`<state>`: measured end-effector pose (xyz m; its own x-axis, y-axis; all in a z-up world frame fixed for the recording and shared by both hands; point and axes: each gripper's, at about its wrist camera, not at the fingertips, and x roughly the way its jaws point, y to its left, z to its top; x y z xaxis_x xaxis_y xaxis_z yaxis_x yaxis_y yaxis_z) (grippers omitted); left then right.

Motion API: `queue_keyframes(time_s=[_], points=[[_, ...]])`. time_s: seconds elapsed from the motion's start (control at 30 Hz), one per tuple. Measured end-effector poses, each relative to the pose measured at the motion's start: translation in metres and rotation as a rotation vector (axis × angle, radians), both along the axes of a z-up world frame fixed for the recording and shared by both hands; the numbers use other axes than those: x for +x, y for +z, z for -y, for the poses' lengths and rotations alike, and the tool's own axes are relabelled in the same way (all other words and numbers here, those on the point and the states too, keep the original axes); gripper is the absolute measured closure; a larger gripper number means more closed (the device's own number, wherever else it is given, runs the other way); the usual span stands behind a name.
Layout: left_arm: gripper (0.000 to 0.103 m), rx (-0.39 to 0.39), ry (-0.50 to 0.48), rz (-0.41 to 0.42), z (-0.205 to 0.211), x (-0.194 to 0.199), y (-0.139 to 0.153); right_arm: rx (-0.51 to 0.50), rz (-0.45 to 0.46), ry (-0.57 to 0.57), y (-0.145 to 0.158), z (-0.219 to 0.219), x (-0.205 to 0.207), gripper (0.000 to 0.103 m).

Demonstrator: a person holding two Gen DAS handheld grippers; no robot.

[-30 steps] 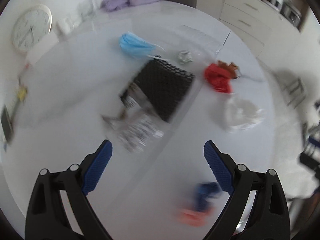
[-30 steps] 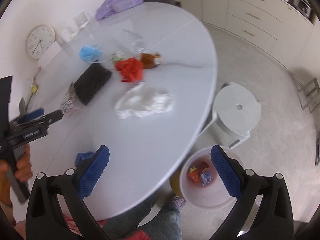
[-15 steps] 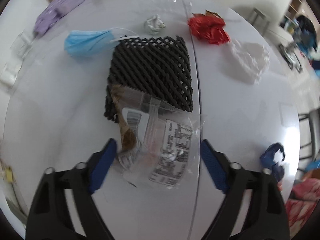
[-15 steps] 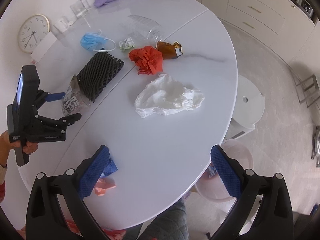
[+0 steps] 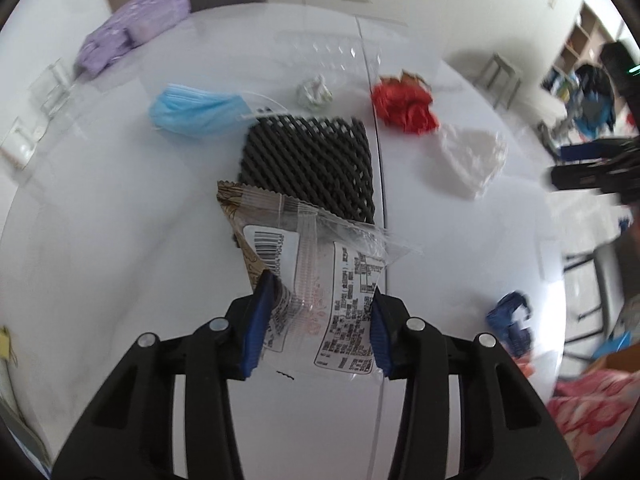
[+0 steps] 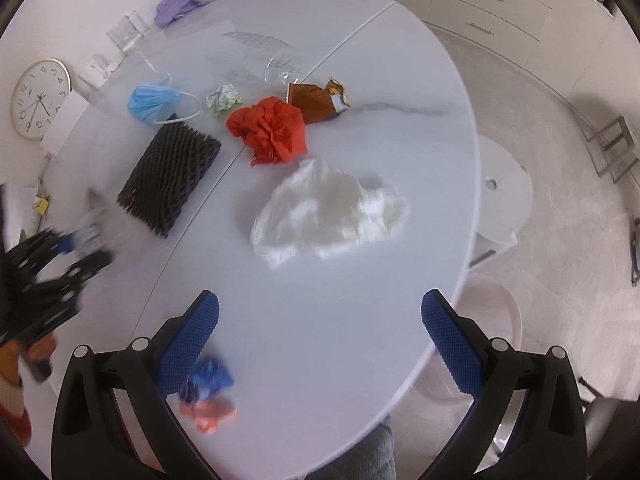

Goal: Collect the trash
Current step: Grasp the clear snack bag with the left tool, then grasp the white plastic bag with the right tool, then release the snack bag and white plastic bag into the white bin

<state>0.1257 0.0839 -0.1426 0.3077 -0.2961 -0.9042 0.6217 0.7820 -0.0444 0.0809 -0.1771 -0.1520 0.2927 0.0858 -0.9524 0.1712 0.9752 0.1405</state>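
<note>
Trash lies scattered over the white bench (image 6: 360, 24), and we have gone first for the clear wrapper (image 5: 320, 280) at its near left side, one end resting on the black foam net (image 5: 308, 164). Our left gripper (image 5: 318, 320) straddles the wrapper's printed end and its jaws are closing, the film between the blue pads and starting to buckle; we judge the pads are just meeting it rather than pinching it firmly. Taking it by the free end makes sense, since the net would otherwise come along.

Our right gripper (image 6: 320, 332) hangs wide apart and empty above the bench edge, with the white plastic bag (image 6: 328, 216) ahead of it and a blue-and-orange scrap (image 6: 208, 392) beside its left finger. The red paper (image 6: 270, 130), brown wrapper (image 6: 316, 100), blue mask (image 6: 154, 102) and small paper ball (image 6: 222, 98) wait farther back.

The pale bin (image 6: 492, 320) on the floor is half hidden by the bench rim, so we cannot see its contents. The left gripper is badly smeared in the right view.
</note>
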Motion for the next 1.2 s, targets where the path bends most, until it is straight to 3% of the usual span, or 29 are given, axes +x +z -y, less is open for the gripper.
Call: queue_keyframes(time_s=[0.2,0.4,0.47,0.57,0.63,0.7,0.97,1.2], points=[[0.06,-0.055,0.105,0.012,-0.008,-0.02,0.027,-0.037,-0.015,0.06,-0.034,-0.002,0.048,0.002],[0.06,-0.083,0.202,-0.027,-0.011,-0.04,0.027,-0.077,-0.037,0.118,-0.057,-0.011,0.065,0.003],[0.06,-0.089,0.223,-0.041,-0.011,-0.044,0.026,-0.106,-0.031,0.142,-0.059,-0.017,0.063,0.014],[0.06,-0.074,0.227,-0.039,-0.006,-0.051,0.025,-0.146,-0.001,0.179,-0.055,-0.023,0.057,0.042],[0.06,-0.064,0.22,-0.038,-0.001,-0.055,0.027,-0.138,0.004,0.182,-0.051,-0.022,0.053,0.075],[0.06,-0.064,0.21,-0.033,0.008,-0.059,0.03,-0.105,0.0,0.17,-0.05,-0.014,0.049,0.085],[0.06,-0.09,0.169,-0.012,0.073,-0.08,0.055,0.073,0.071,0.094,-0.015,0.048,-0.001,0.087],[0.06,-0.148,0.012,-0.065,0.192,-0.113,0.063,0.042,0.095,0.052,0.023,0.135,-0.09,0.085]])
